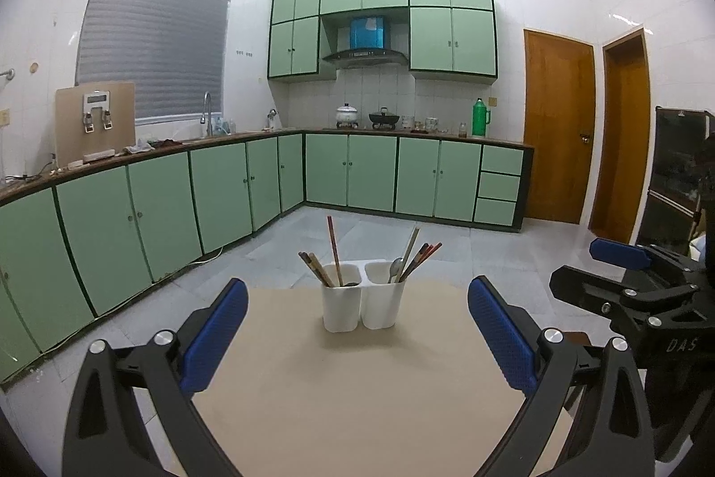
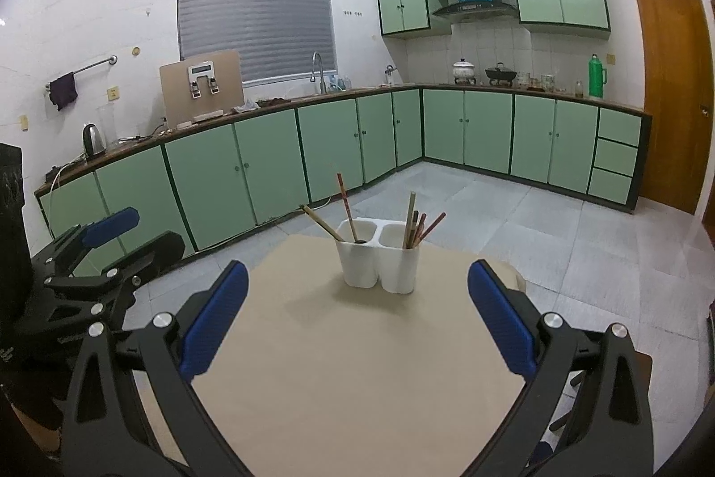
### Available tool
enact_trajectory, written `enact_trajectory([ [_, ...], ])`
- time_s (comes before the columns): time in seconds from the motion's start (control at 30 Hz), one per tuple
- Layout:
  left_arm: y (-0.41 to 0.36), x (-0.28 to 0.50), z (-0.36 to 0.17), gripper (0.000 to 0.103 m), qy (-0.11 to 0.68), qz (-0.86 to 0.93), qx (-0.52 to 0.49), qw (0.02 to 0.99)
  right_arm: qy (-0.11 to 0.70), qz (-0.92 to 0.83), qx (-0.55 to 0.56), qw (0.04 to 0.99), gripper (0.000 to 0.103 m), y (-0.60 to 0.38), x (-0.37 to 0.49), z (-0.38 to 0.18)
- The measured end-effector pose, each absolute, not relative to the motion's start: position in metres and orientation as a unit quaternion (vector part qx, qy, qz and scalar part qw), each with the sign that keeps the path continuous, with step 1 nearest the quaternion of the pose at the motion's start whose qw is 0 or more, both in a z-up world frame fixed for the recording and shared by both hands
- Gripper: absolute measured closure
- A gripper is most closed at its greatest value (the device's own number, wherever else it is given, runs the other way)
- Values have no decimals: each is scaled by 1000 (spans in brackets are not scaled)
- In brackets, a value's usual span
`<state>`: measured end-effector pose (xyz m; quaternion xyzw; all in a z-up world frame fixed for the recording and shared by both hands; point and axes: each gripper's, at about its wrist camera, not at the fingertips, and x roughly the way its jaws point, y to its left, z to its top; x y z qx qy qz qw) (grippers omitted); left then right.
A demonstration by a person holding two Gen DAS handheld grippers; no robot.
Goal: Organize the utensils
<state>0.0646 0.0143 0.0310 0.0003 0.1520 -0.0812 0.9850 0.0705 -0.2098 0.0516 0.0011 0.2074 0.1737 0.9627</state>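
A white two-cup utensil holder [image 1: 363,302] [image 2: 380,262] stands at the far side of a beige table [image 1: 357,378] [image 2: 348,365]. Its left cup holds several chopsticks [image 1: 333,253] and a dark spoon bowl [image 1: 352,284]. Its right cup holds a metal spoon [image 1: 396,268] and several chopsticks [image 1: 420,255] [image 2: 420,229]. My left gripper [image 1: 357,331] is open and empty, a short way in front of the holder. My right gripper [image 2: 357,331] is open and empty, also in front of the holder; it shows in the left wrist view [image 1: 625,276].
Green kitchen cabinets [image 1: 223,186] run along the left and back walls under a worktop with a sink, pots and a green flask [image 1: 480,118]. Wooden doors [image 1: 558,128] stand at the right. Tiled floor [image 2: 558,235] lies beyond the table. The left gripper shows at the right wrist view's left edge [image 2: 89,267].
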Motion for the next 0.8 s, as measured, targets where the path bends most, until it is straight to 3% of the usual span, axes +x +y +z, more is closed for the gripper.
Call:
enact_trajectory([
  [0.8, 17, 56, 34, 6, 139, -79, -3, 987, 195, 176, -3, 965, 7, -207, 59, 57],
])
